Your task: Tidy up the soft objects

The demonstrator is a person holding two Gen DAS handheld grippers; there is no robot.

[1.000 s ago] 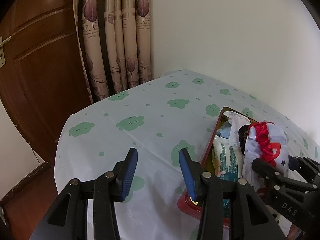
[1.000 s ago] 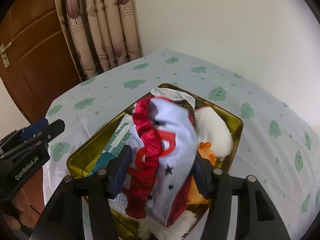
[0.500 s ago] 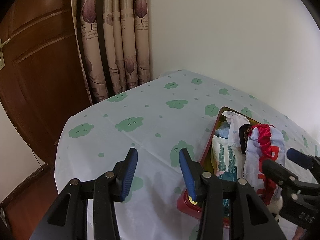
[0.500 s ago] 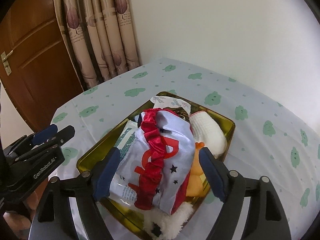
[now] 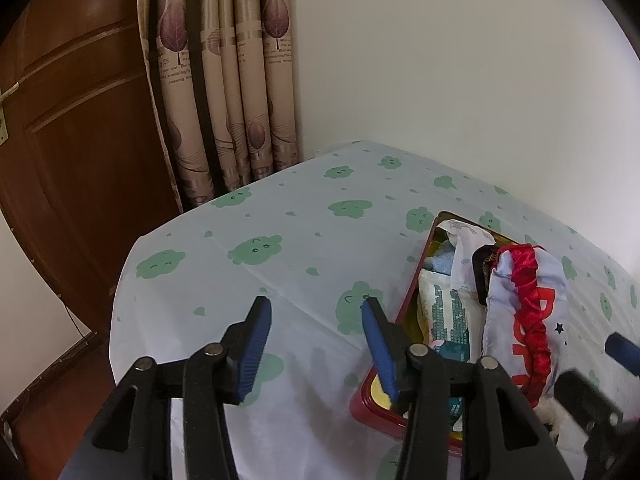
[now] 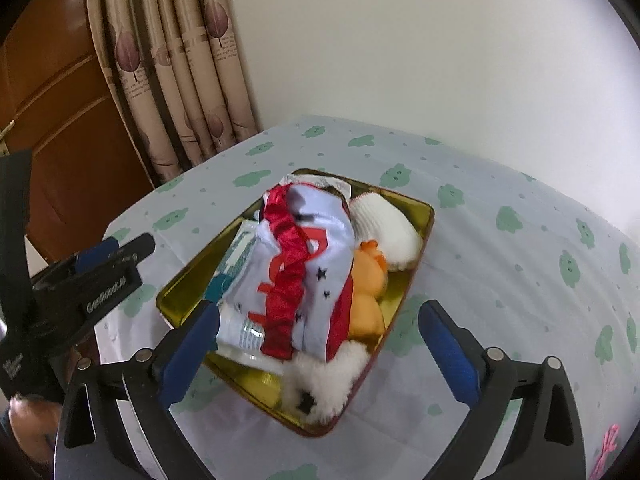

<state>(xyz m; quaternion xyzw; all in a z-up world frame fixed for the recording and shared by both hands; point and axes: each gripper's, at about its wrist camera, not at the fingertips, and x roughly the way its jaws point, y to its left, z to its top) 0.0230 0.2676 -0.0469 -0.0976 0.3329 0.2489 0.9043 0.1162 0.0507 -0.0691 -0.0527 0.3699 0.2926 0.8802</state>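
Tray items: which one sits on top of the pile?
The pale blue pouch with the red ruffle and stars; it lies over the packets, beside the white knit piece and orange plush.

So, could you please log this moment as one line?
right claw: open, just released | pouch: in tin | left claw: open, empty

Wall: I see plain cream wall [image 5: 440,60].
Curtain: beige leaf-print curtain [image 5: 240,80] hangs beside a brown wooden door [image 5: 80,140].
Table: pale cloud-print tablecloth [image 5: 280,240].
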